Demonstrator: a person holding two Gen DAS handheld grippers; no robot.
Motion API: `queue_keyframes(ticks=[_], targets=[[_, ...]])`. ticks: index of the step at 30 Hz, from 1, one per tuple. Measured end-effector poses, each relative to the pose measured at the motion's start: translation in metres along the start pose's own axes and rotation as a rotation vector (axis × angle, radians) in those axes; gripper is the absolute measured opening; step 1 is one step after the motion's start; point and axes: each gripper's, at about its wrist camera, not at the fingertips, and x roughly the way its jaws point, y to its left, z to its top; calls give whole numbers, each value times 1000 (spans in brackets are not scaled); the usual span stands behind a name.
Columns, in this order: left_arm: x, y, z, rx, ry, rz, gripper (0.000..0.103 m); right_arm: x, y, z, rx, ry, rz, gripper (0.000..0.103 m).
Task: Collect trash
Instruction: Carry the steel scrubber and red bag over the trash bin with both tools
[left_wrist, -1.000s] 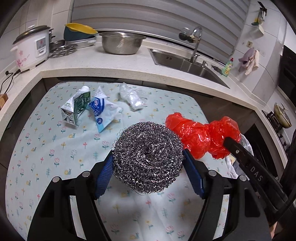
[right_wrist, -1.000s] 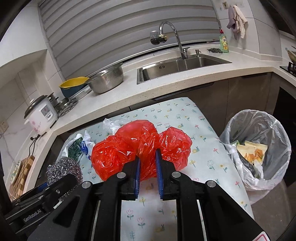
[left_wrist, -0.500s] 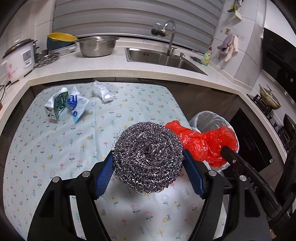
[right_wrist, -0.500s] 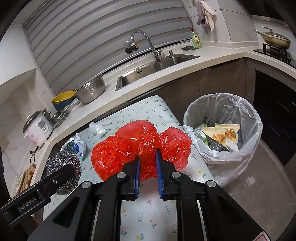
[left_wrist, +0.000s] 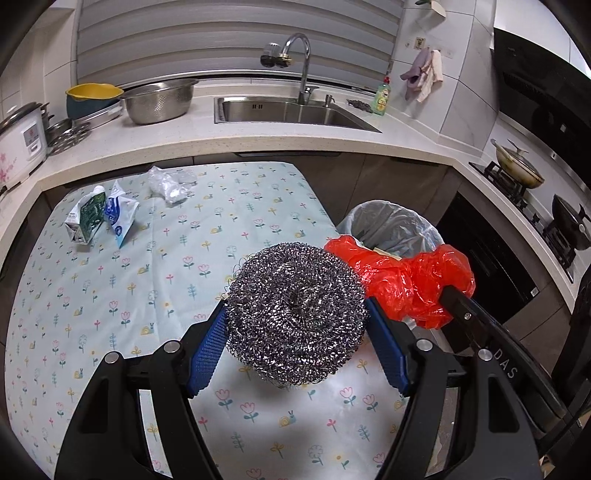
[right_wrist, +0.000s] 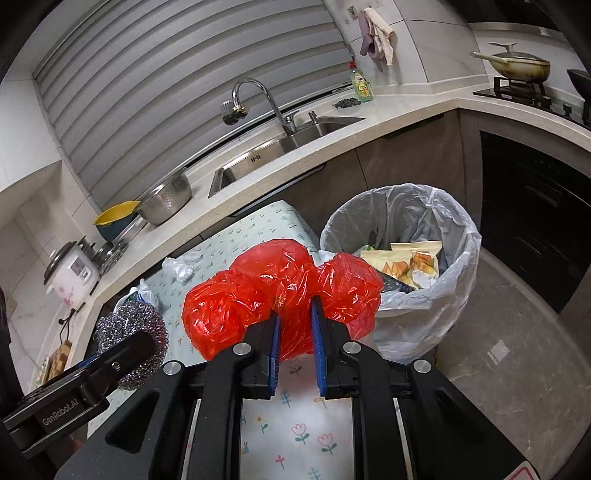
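Note:
My left gripper (left_wrist: 297, 339) is shut on a steel wool scrubber (left_wrist: 297, 314), held above the flowered table's right side. My right gripper (right_wrist: 294, 325) is shut on a crumpled red plastic bag (right_wrist: 284, 291), held above the table's right edge, next to a bin lined with a white bag (right_wrist: 454, 236) that holds wrappers. The red bag (left_wrist: 406, 284) and the bin (left_wrist: 391, 225) also show in the left wrist view. A green carton (left_wrist: 86, 218), a blue and white pouch (left_wrist: 120, 214) and a clear plastic wad (left_wrist: 168, 184) lie at the table's far left.
The table (left_wrist: 147, 277) stands against a white counter with a sink (left_wrist: 284, 110), a steel colander (left_wrist: 159, 101), a yellow bowl (left_wrist: 92, 98) and a rice cooker (left_wrist: 20, 142). A stove with pans (left_wrist: 521, 170) is at the right. The bin stands on a tiled floor (right_wrist: 498, 350).
Both grippers have swung right with their loads. The bin has come into the left wrist view and grown closer in the right wrist view. The table trash has not moved.

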Motion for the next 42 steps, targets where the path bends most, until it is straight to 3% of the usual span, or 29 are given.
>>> queue_keyframes(ticks=[25, 42], targets=[[41, -94, 10, 161, 32, -90, 69, -15, -101, 37, 120, -86, -113, 14], [122, -141, 37, 242, 73, -159, 70, 34, -146, 77, 137, -89, -195, 15]])
